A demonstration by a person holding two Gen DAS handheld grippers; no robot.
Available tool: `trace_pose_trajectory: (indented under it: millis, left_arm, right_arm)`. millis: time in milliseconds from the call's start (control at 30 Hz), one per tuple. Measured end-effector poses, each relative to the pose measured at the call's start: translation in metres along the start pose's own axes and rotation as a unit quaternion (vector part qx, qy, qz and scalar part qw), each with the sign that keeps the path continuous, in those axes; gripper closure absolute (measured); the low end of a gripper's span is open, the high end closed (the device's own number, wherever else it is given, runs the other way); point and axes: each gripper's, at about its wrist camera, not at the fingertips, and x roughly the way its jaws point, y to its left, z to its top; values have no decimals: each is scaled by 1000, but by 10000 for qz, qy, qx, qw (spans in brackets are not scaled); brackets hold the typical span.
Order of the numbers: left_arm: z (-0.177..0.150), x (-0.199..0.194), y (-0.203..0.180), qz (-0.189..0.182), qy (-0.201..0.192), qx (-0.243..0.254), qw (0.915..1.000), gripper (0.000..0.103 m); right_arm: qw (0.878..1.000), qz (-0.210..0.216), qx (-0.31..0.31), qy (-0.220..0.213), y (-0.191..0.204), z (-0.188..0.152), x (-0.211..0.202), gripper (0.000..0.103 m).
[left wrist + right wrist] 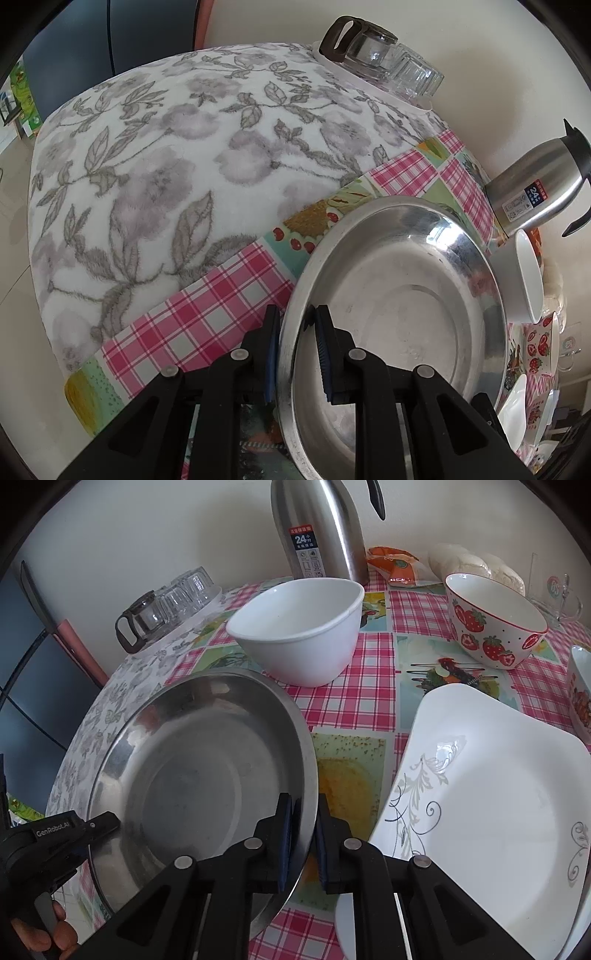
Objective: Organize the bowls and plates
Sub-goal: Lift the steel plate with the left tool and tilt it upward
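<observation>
A wide, shallow steel plate [192,768] is seen on the table, resting partly on the pink checked oilcloth [351,686] and partly on the grey floral cloth [166,155]. Its round rim is broad and flat, its well dull and lightly smudged, and bright reflections are carried along the far wall. The left gripper [295,354] is clamped on the plate's left rim, one blue pad outside and one inside the well. The right gripper [304,834] is clamped on the opposite rim in the same way. Behind the plate a plain white bowl [299,631] is set, and a square white dish [491,805] with a grey scroll pattern lies just beside it.
</observation>
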Motion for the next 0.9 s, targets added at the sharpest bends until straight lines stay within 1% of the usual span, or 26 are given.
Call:
trace_pose_trajectory:
  millis: [133,267,433,500,600,700,900]
  left_arm:
    - [-1,-2,5,-85,30,-81,9999,84]
    - [-2,-5,8,-68,15,-121,9999,84]
    - [-2,-15,9,-117,-67,-123,9998,84]
    - [-2,-20,9,-204,-97,-122,9997,84]
    - [-2,-23,13,-421,-23,-270,9987,84]
    - [-2,-26,14,-541,-7,-354,9979,84]
    - [2,-45,14,-806,-185,-434,9956,84]
  right_arm:
    - [10000,-18,42,52,1,1,-2,91]
    - [9999,63,93,60,2,1,-7,91]
    - [10000,80,-18,-33,8,4,-19,91]
    - [9999,150,-7,-77,9,7,-25,90]
    - [9996,235,30,-132,9,11,-34,90]
    - [9992,343,39,-197,8,14,-43,90]
    - [9985,425,-61,-340,11,19,-59,89]
